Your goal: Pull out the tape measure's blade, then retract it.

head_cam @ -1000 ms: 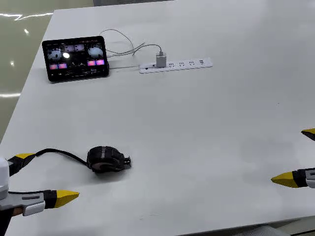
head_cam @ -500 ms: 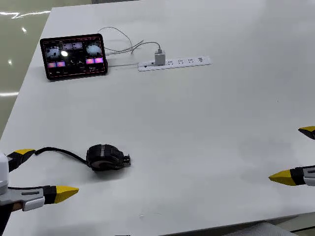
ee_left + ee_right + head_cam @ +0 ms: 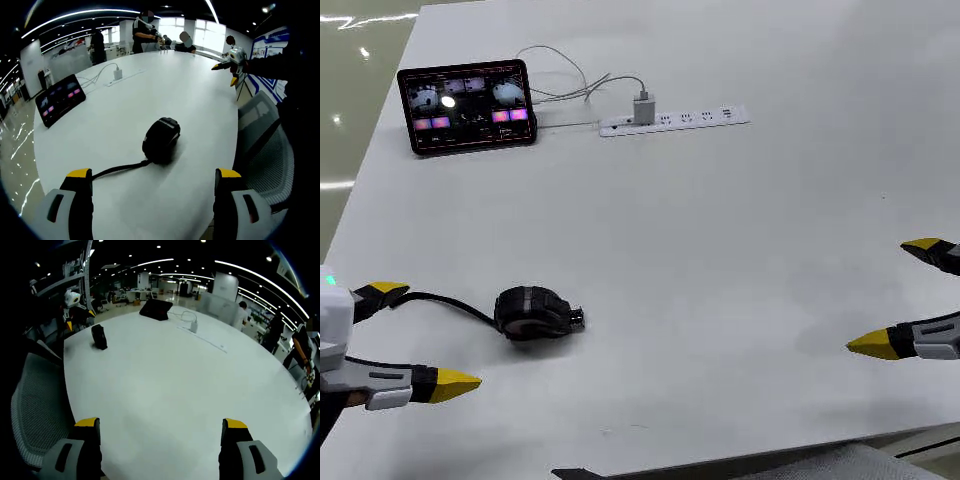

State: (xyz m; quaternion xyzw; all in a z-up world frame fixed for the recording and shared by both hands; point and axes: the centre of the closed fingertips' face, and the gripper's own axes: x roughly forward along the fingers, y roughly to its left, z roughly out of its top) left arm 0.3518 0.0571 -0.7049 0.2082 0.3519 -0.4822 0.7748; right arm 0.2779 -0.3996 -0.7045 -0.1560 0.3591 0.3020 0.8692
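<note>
The tape measure (image 3: 533,314) lies on the white table (image 3: 740,230), in the near left part, with its blade fully inside the case, so I judge that the pulling is not yet begun. Its black strap (image 3: 445,303) runs from the case toward the left gripper (image 3: 422,335), whose jaws stand wide apart and hold nothing. This gripper points at the case from just beside it, probably to close on the body and keep it steady. The right gripper (image 3: 897,294) is also wide and empty, well apart from the tape measure at the other side of the table; it probably waits there until the case is fixed, and then it must come to the small hook at the case's right end. The head view shows how far the two grippers are from each other, and also the tablet (image 3: 468,105) and the power strip (image 3: 675,120) at the far edge. The left gripper view shows that the case lies between the lines of its two jaws and ahead of the tips, with the strap ending close to one jaw; whether they touch, I cannot tell.
</note>
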